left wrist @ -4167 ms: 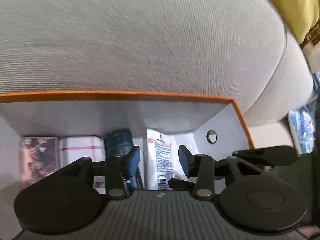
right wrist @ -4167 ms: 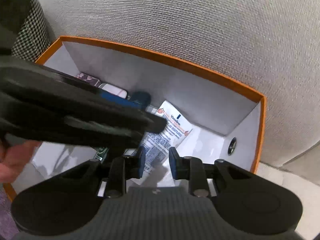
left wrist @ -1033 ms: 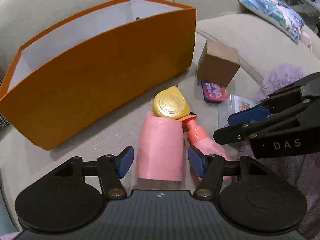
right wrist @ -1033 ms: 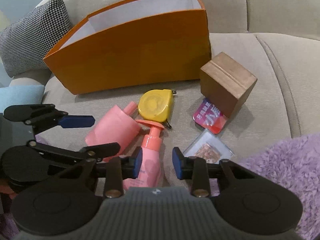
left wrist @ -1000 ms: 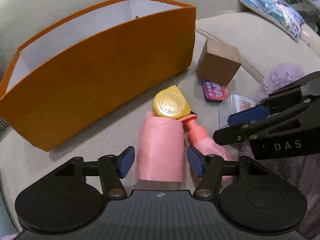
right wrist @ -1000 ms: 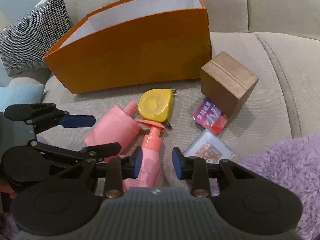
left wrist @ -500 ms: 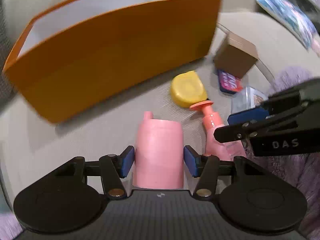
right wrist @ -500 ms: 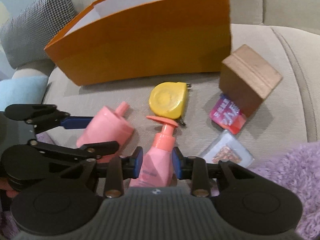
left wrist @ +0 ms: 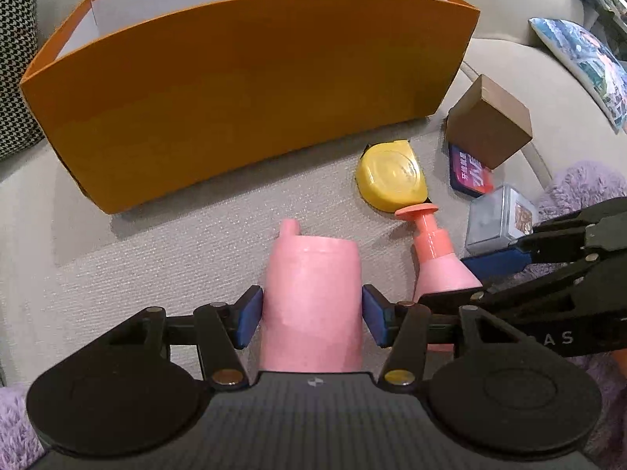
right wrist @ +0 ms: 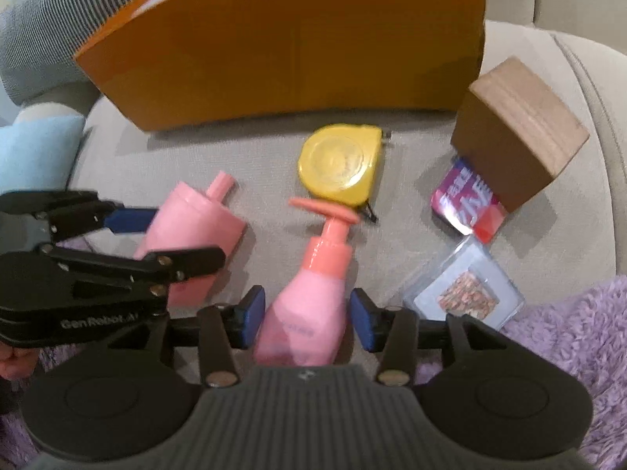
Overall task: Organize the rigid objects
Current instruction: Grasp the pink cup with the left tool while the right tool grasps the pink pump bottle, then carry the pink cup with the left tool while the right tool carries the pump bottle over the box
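Note:
A pink cup [left wrist: 311, 274] with a spout lies on its side on the sofa seat. My left gripper [left wrist: 312, 317] is shut on its body, both blue pads against its sides. Beside it lies a pink pump bottle [right wrist: 313, 293], its body between the fingers of my right gripper [right wrist: 306, 313]. Those jaws are opening, with a gap showing on each side of the bottle. The orange box [left wrist: 243, 90] stands behind, open at the top. A yellow tape measure [right wrist: 339, 164] lies just past the pump head.
A brown cardboard box [right wrist: 517, 133] rests partly on a purple-red packet [right wrist: 466, 203], with a clear case [right wrist: 466, 293] in front of them. A purple fluffy blanket [right wrist: 568, 333] covers the near right. A houndstooth pillow [left wrist: 15, 58] sits far left.
My left gripper's pads have closed onto the pink cup and the hand has rolled. The right gripper has come down over the pump bottle and its jaws have widened.

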Tool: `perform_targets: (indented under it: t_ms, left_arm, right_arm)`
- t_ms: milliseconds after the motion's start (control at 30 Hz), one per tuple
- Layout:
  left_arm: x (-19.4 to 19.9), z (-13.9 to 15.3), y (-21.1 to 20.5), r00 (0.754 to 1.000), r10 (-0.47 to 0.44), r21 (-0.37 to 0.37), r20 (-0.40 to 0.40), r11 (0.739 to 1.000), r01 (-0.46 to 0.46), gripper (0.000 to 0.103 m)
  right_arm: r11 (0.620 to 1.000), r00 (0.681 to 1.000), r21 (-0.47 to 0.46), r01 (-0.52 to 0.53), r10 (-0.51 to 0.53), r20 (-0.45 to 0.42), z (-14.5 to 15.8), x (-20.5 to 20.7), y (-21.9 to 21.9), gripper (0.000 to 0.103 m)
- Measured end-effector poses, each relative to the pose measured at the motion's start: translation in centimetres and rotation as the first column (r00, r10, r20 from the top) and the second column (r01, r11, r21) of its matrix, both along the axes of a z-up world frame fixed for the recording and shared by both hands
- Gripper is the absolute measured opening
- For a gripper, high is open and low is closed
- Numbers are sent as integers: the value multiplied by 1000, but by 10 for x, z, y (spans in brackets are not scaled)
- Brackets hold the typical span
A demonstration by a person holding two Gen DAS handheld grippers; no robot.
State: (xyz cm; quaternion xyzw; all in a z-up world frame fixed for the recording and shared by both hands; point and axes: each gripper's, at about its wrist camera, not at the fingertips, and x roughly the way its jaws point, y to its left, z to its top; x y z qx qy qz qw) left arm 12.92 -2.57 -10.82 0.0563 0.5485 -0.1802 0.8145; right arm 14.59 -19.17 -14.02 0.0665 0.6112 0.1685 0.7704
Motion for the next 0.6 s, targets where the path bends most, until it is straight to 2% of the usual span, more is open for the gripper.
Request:
perform_targets:
  t_ms: [300,600]
  left_arm:
    - [1,-1,25,994,104,-86,-36,991,-106,62]
    - [-12,16,34,990,142,-136,15,981,-138,62]
  right_arm:
    - [999,1000,-46,-26,26,9,-4,1,16,49]
    - [999,997,-45,-27,30,66,11,-10,16,48]
